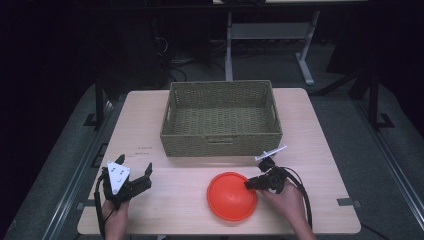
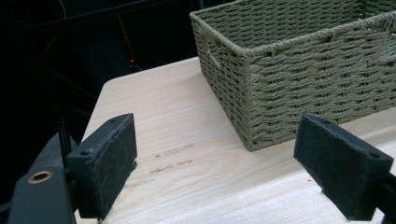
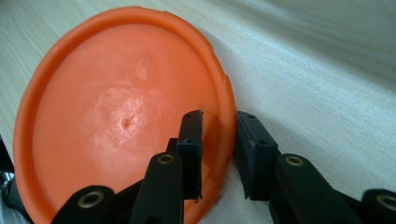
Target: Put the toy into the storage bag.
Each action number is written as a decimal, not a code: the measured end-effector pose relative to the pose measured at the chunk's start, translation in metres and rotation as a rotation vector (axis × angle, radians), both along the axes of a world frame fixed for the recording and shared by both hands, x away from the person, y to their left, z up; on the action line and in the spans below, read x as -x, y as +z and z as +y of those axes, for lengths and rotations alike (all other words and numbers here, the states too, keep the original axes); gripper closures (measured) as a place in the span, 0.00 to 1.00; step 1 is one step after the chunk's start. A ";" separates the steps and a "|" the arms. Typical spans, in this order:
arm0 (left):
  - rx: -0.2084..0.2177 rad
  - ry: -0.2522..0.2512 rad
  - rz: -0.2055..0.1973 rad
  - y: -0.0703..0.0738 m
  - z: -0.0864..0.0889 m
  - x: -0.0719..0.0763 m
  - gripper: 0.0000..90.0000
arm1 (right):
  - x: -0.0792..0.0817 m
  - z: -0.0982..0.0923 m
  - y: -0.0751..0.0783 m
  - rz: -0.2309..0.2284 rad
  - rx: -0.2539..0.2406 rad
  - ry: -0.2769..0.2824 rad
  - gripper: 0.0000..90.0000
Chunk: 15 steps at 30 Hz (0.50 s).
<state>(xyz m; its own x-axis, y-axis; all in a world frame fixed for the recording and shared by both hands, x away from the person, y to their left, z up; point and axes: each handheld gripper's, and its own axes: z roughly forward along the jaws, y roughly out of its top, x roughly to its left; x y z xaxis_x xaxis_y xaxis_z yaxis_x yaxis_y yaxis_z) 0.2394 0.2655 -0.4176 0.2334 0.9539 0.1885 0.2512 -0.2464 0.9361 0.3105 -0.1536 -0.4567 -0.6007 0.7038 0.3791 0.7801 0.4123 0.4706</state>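
Note:
An orange disc (image 1: 231, 196) (image 3: 121, 116) lies dome-up on the wooden table (image 1: 145, 125), near the front edge and right of centre. My right gripper (image 1: 248, 184) (image 3: 219, 119) reaches in from the disc's right side. Its jaws straddle the raised rim, one pad on the disc's top and the other against the rim's outside, so it is shut on the rim. My left gripper (image 1: 134, 163) (image 2: 215, 140) rests at the front left of the table, its jaws wide open with only bare wood between them.
A woven green basket (image 1: 220, 86) (image 2: 299, 74) with nothing in it stands at the back middle of the table, close behind the disc. A cable (image 1: 304, 197) trails from the right gripper toward the front edge. Dark floor and desk legs lie beyond the table.

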 end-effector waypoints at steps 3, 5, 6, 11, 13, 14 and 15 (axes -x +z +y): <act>0.001 0.000 -0.001 0.000 0.000 0.000 0.14 | 0.000 -0.001 0.001 0.001 -0.009 -0.001 0.82; -0.001 0.001 0.000 0.000 0.000 0.000 0.14 | 0.000 -0.002 0.001 -0.004 -0.013 -0.003 0.84; -0.008 -0.002 0.003 0.000 0.000 0.000 0.14 | 0.000 -0.003 0.002 -0.002 -0.026 -0.003 0.86; -0.004 0.001 -0.003 0.000 0.000 0.000 0.14 | 0.004 -0.007 0.010 -0.048 -0.072 0.002 0.90; -0.005 0.001 -0.002 0.000 -0.001 0.000 0.14 | 0.006 -0.008 0.013 -0.056 -0.076 0.010 0.91; -0.007 0.000 -0.001 0.000 0.000 0.000 0.14 | 0.006 -0.008 0.015 -0.059 -0.079 0.010 0.91; -0.007 0.000 -0.002 0.000 -0.001 0.000 0.14 | 0.007 -0.008 0.016 -0.066 -0.087 0.015 0.91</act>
<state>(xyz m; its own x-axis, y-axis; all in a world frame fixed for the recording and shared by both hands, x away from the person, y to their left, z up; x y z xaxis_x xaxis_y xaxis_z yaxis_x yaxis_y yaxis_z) 0.2395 0.2649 -0.4177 0.2328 0.9526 0.1957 0.2498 -0.2530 0.9347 0.3033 -0.1618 -0.4403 -0.6370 0.6607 0.3972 0.7399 0.3794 0.5555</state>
